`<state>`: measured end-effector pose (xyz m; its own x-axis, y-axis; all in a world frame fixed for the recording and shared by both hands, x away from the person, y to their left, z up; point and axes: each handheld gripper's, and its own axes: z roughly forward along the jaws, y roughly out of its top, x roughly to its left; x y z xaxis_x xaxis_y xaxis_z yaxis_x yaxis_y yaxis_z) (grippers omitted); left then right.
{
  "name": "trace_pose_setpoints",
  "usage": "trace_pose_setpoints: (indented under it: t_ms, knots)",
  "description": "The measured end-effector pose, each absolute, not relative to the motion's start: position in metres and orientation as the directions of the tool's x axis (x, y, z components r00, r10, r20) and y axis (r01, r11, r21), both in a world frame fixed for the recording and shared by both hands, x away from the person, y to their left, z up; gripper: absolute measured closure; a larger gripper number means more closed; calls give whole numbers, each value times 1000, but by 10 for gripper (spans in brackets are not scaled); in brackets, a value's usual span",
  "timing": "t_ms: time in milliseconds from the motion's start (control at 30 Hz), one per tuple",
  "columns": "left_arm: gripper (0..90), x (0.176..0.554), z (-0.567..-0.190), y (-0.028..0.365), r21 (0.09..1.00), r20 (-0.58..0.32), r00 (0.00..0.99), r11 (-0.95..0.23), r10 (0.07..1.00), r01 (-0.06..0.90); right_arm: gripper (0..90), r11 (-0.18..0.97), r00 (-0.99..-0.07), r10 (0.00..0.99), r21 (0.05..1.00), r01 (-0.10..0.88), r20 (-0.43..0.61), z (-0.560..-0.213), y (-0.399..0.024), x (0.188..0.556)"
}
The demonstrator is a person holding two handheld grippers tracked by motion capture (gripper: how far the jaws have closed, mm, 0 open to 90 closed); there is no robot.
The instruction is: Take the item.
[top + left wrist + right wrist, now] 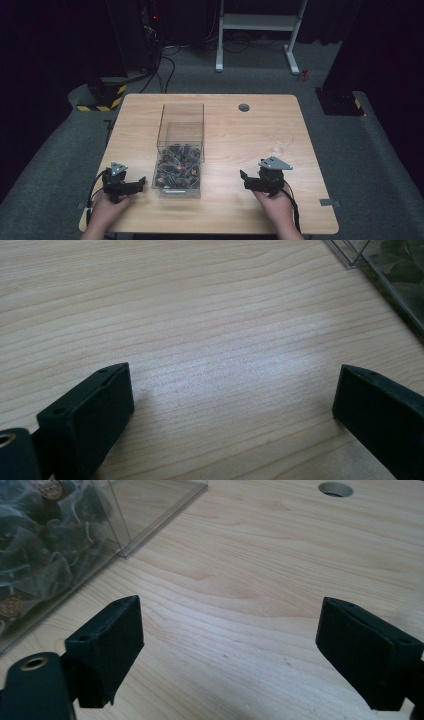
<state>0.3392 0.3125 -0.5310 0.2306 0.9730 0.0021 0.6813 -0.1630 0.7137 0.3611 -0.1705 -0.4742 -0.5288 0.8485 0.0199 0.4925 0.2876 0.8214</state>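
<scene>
**Both claws idle beside the clear box of tea sachets**

Left claw (131, 186) low on the table (240, 135), just left of the clear box (179, 165), jaws spread wide, nothing between them. In the left gripper view bare wood lies between the jaws, with the box corner at top right. Right claw (250, 181) well to the right of the box, also spread and empty; in the right gripper view the box wall is at upper left with the sachets (35, 545) behind it. Neither claw touches anything.

The box sits left of centre on the table, near the front edge. It has two parts: the near part holds a pile of mesh sachets (177, 170) with small round tags; the far part looks empty and taller. Can't tell if it's a lid stood up or a second compartment.

Handling, judged from looks:
- Sachets: very light, soft, crushable, strings likely tangled, so several could lift at once. Pinch one at the mesh body or its tag, from above, gently.
- Box: rigid, thin clear plastic, slick walls, light enough to slide if bumped. Hold by a top rim or brace the side wall with the other claw.

A cable hole (244, 107) sits at the far side of the table. There's a faint clear object (282, 140) right of centre, too dim to identify.
</scene>
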Motion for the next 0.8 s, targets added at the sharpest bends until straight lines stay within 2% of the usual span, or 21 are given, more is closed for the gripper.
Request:
trace_pose_setpoints:
  t_ms: [800]
  knots:
    - [32,339,-531,313,712,4,233,-167,972,683,130,299,-605,795,839,454,43,-451,-136,360]
